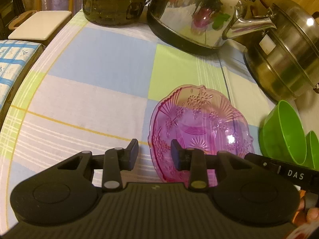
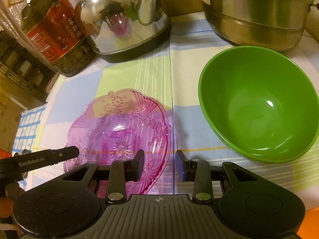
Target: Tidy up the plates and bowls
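A pink patterned glass plate [image 1: 201,119] [image 2: 119,127] lies on the checked tablecloth [image 1: 89,79]. My left gripper [image 1: 154,154] is open and straddles the plate's left rim: one finger outside, one over the inside, neither pad touching it. My right gripper [image 2: 160,165] is open astride the plate's right rim in the same way. Each gripper's side shows in the other's view at the plate's edge. A green bowl [image 2: 259,103] [image 1: 283,131] stands upright and empty just right of the plate.
A steel kettle [image 2: 123,20] [image 1: 195,14], a large oil bottle [image 2: 55,31] [image 1: 113,0] and a big steel pot [image 2: 255,14] [image 1: 283,55] line the back. The table's curved edge [image 1: 12,119] runs down the left, with a white-seated chair [image 1: 37,25] beyond.
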`<action>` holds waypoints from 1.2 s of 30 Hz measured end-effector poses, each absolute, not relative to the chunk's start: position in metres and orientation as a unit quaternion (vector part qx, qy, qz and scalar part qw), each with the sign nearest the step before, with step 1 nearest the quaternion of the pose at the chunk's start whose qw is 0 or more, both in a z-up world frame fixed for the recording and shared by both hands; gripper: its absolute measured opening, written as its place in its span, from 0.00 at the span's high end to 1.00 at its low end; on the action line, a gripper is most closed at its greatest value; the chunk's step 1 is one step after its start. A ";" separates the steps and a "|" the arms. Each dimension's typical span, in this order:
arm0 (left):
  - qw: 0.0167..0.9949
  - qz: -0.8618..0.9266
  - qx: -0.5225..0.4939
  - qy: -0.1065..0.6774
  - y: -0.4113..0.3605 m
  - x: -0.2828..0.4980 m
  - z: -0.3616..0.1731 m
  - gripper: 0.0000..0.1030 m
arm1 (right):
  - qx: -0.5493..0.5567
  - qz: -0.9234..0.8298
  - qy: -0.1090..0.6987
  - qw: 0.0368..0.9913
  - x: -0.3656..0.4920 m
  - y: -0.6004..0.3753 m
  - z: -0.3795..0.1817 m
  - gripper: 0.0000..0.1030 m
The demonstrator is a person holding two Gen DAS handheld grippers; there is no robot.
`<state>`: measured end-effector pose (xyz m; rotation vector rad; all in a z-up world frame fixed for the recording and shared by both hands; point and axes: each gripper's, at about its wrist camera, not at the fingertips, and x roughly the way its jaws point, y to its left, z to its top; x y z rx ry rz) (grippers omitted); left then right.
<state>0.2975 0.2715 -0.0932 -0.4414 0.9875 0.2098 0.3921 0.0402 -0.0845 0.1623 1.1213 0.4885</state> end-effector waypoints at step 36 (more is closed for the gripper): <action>0.870 0.099 -0.176 0.450 0.262 0.292 -0.077 0.90 | 0.073 0.231 0.520 0.819 0.392 0.043 -0.082 0.89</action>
